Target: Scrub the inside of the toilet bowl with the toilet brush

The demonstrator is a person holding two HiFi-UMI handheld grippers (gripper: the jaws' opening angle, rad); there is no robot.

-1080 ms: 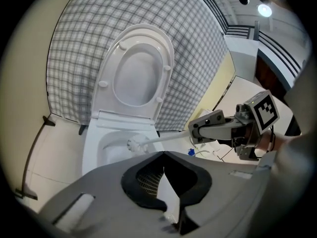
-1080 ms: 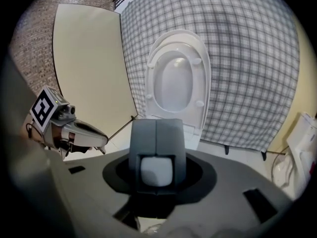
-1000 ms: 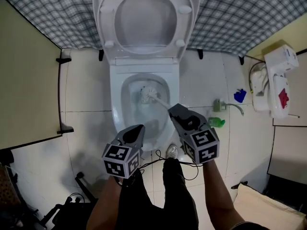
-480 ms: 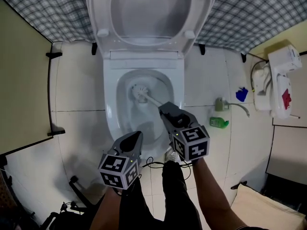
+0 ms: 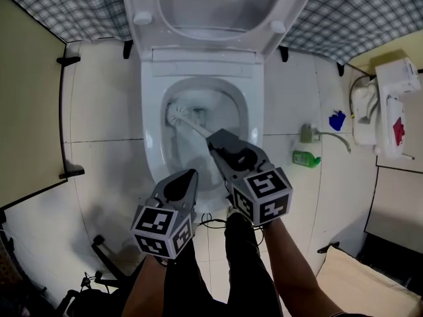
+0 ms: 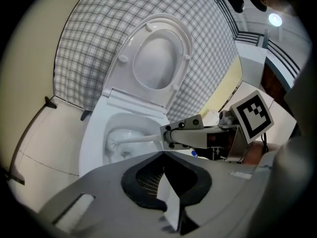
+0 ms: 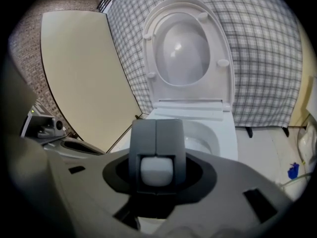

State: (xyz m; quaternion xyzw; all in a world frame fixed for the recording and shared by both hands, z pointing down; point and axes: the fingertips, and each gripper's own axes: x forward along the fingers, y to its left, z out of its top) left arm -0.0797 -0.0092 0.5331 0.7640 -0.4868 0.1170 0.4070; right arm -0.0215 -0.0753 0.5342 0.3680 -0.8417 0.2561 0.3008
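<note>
Toilet brush (image 5: 188, 123): head inside toilet bowl (image 5: 152, 134), against its left inner wall, handle slanting toward the bowl's front | left gripper (image 5: 186, 179): jaws closed on nothing, just before the bowl's front rim | right gripper (image 5: 217, 142): clamped on the brush handle, over the bowl's front | green bottle (image 5: 306, 158): floor, right of bowl

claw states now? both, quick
Left claw: closed, empty.
Right claw: closed on the toilet brush handle.
</note>
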